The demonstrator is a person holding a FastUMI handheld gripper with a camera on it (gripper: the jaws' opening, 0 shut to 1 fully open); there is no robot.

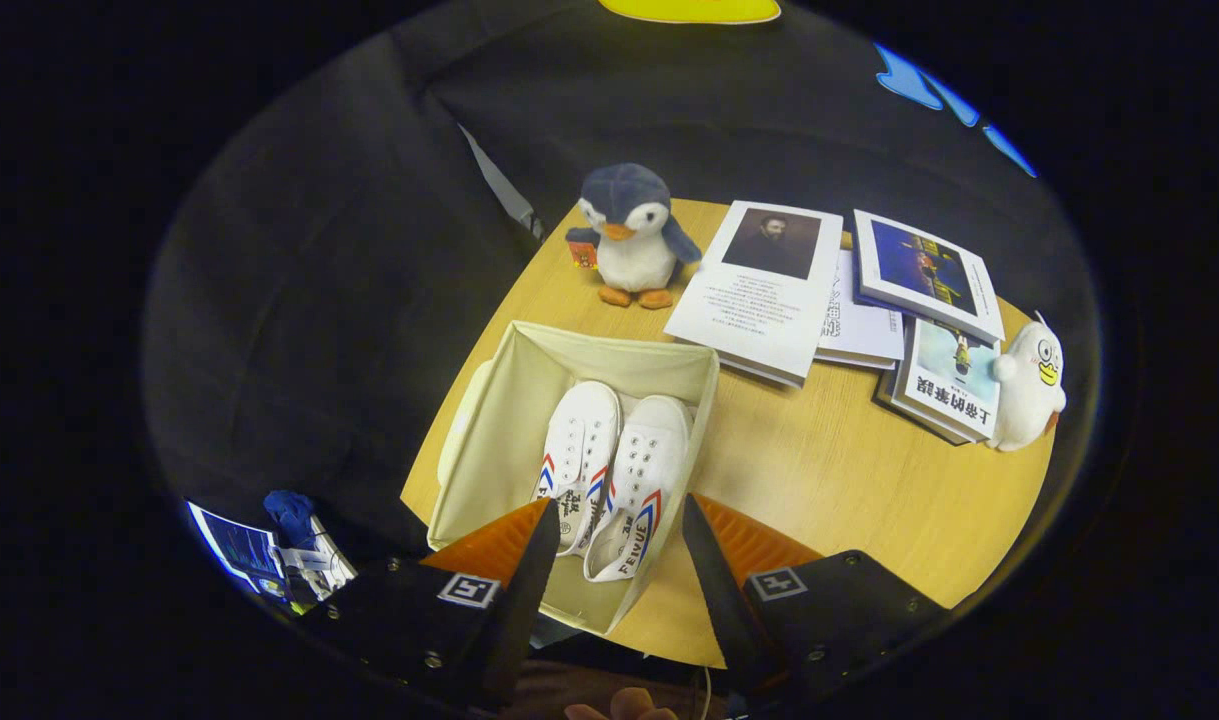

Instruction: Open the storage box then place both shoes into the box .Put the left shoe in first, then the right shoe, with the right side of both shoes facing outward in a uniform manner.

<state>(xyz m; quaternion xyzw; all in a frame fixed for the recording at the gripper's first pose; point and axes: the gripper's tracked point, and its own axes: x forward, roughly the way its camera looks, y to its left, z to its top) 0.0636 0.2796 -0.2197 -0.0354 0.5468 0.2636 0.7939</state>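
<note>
While gripper hovers, fingers apart, empty, storage box holds both shoes side by side

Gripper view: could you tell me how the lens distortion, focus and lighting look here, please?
In the gripper view the fisheye bows the table edge; the shoes in the storage box are sharp and evenly lit; the open gripper above them looks softer; no strong glare on the books.

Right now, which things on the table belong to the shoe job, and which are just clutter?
Job: cream fabric storage box, open; two white canvas shoes with red-blue stripes inside it; open gripper above them, holding nothing.

Clutter: blue-grey plush penguin; white plush duck; stack of books.
</note>
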